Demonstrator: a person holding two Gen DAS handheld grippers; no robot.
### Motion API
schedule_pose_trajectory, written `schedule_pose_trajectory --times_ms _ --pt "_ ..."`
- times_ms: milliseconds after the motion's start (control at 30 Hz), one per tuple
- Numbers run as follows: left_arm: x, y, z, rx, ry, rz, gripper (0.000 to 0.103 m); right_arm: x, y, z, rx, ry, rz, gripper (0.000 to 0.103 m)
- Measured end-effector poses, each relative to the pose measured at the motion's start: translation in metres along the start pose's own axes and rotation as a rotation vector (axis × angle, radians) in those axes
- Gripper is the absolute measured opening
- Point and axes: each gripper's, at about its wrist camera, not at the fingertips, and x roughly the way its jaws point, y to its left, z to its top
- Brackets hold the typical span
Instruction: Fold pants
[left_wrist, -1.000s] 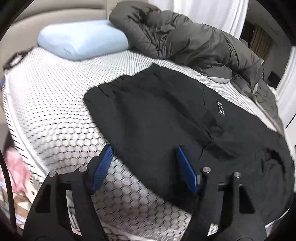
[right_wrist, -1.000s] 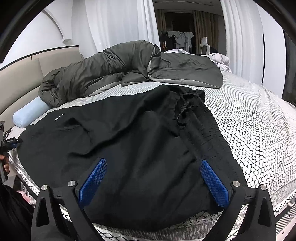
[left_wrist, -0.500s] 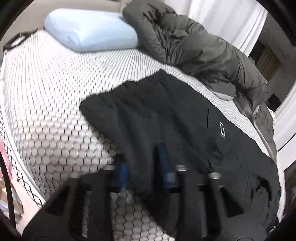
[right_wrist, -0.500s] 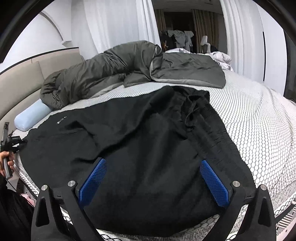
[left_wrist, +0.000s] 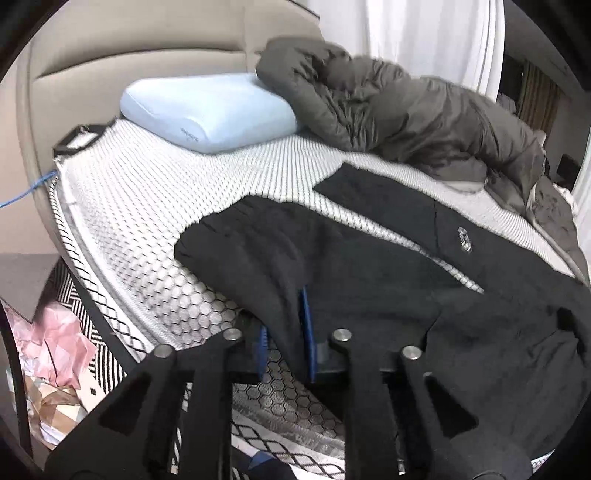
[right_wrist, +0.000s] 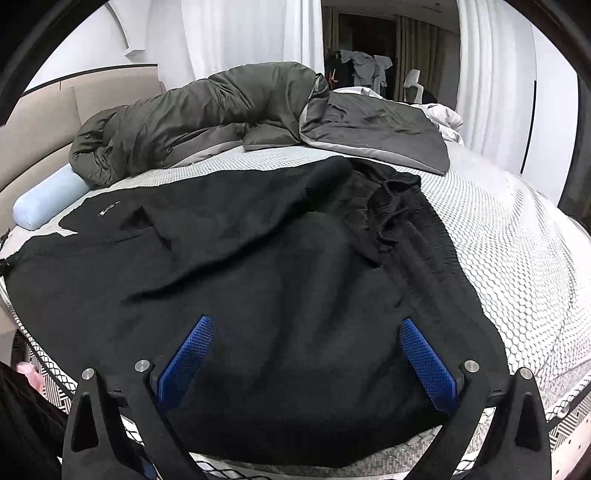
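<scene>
Pinching a fold of the black pants (left_wrist: 369, 266) at their near edge on the bed (left_wrist: 147, 206), left tool (left_wrist: 286, 332) jaws narrow, easing slightly; right tool (right_wrist: 303, 354) wide over cloth. Lift evenly, keeping hem taut.

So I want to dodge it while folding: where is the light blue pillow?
The light blue pillow lies at the bed's head against the beige headboard, touching the grey duvet, beyond the black pants.

Soft, even indoor light reaches me, brightest off the white curtains (right_wrist: 240, 33). My left view is motion-smeared; both bend and blacken at the rims.
</scene>
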Motion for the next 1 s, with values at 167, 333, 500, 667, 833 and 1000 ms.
schedule_pose_trajectory --times_ms 167,333,500,667,833,1000 --pt "-0.041 -0.029 -0.002 0.108 -0.087 -0.071 0.076 -0.005 0.014 0.008 -0.047 -0.013 0.045 0.103" --pt "-0.062 -0.089 -0.009 0.258 -0.157 -0.213 0.102 0.008 0.046 0.021 -0.124 0.01 0.107 0.103" --pt "-0.051 -0.176 -0.027 0.413 -0.073 -0.484 0.102 0.029 0.094 0.042 -0.203 0.052 0.2 0.103" --pt "-0.028 -0.24 -0.054 0.53 0.036 -0.67 0.102 0.048 0.147 0.057 -0.252 0.101 0.25 0.103" --pt "0.011 -0.249 -0.066 0.507 0.183 -0.587 0.102 0.061 0.16 0.043 -0.276 0.147 0.259 0.103" --pt "0.029 -0.239 -0.07 0.521 0.198 -0.479 0.102 0.049 0.098 0.014 -0.317 0.133 0.037 0.103"
